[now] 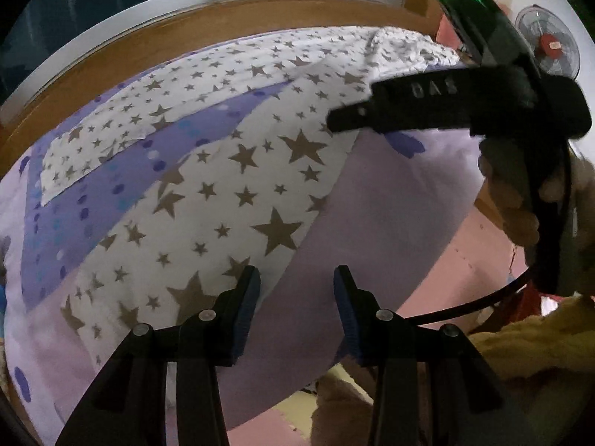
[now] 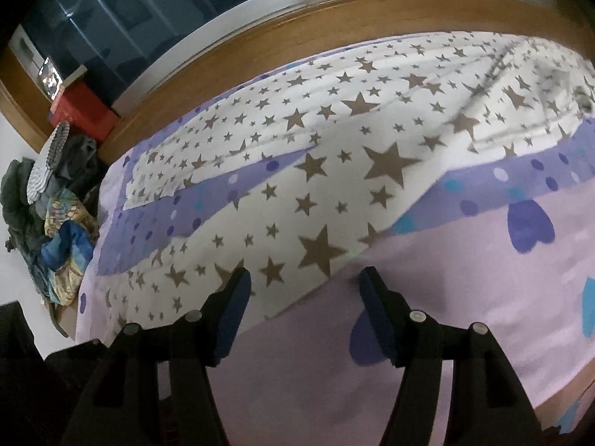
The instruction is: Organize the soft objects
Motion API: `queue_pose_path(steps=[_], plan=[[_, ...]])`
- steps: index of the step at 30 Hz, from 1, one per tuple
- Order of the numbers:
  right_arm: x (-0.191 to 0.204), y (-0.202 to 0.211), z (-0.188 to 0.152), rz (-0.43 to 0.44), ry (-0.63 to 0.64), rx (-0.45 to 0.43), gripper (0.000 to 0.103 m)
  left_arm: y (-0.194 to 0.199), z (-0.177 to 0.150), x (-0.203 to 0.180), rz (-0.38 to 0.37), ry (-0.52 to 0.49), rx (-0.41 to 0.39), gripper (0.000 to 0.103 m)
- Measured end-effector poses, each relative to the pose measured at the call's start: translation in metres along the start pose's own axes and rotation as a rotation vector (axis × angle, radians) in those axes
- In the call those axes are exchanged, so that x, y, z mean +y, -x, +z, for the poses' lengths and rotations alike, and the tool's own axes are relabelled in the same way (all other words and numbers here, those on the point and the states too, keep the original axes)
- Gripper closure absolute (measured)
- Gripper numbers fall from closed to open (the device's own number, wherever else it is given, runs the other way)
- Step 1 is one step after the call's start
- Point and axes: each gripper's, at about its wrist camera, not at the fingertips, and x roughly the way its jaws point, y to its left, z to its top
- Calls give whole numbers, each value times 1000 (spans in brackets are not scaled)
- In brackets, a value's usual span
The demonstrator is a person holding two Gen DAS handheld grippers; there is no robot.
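Both the left gripper [image 1: 296, 278] and the right gripper [image 2: 305, 278] stand with jaws apart and empty above the star-print quilt [image 1: 223, 171], which lies partly folded on the lilac bedsheet [image 1: 390, 200], so tidying appears unfinished.

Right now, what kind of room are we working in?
Most likely a bedroom: a bed with a lilac sheet and star-print bedding, a wooden bed frame under a window, and a pile of clothes beside it.
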Motion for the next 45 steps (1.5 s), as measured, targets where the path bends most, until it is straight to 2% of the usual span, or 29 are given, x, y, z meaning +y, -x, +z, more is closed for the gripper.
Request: queue_pose_path(steps=[2,4,5,6,7,8,11,14,26,27,28,29,30,36,41,45], plan=[[1,-2,2,-4,-2,-4,44,-2,0,-4,14,-23,-1,61],[1,-3,4,-6,-5,-8,58,-2,0,-4,16,-33,-6,61],[0,-4,5,4,-12,-9,72,-2,0,-4,13,-33,-9,61],[0,-4,6,17,-19,-6,90,-2,0,-3,10,-30,-11,61],[-2,-5,6,37,-29,-2,96,-3,1,-2,10,-29,-14,61],[-3,-5,6,57,-38,0,98,-3,2,-2,12,-30,-17,61],[-1,8,6,101,-53,-51,99,-5,3,-2,33,-42,-33,61],[8,22,10,119,-8,-90,99,-5,2,-2,50,-54,-52,61],[18,32,30,189,34,-118,99,-10,11,0,153,-104,-130,61],[20,31,34,195,46,-120,99,-10,12,1,158,-105,-135,65],[21,31,38,202,59,-123,99,-8,15,4,154,-98,-136,75],[23,30,42,208,69,-126,99,-5,19,9,142,-84,-134,95],[25,29,46,213,79,-130,99,-2,22,14,129,-70,-133,98],[43,18,95,234,165,-187,99,41,71,78,68,126,-227,101],[61,-10,151,267,218,-209,99,46,116,135,127,213,-261,101],[72,-51,185,275,247,-177,99,20,139,162,168,220,-215,101]])
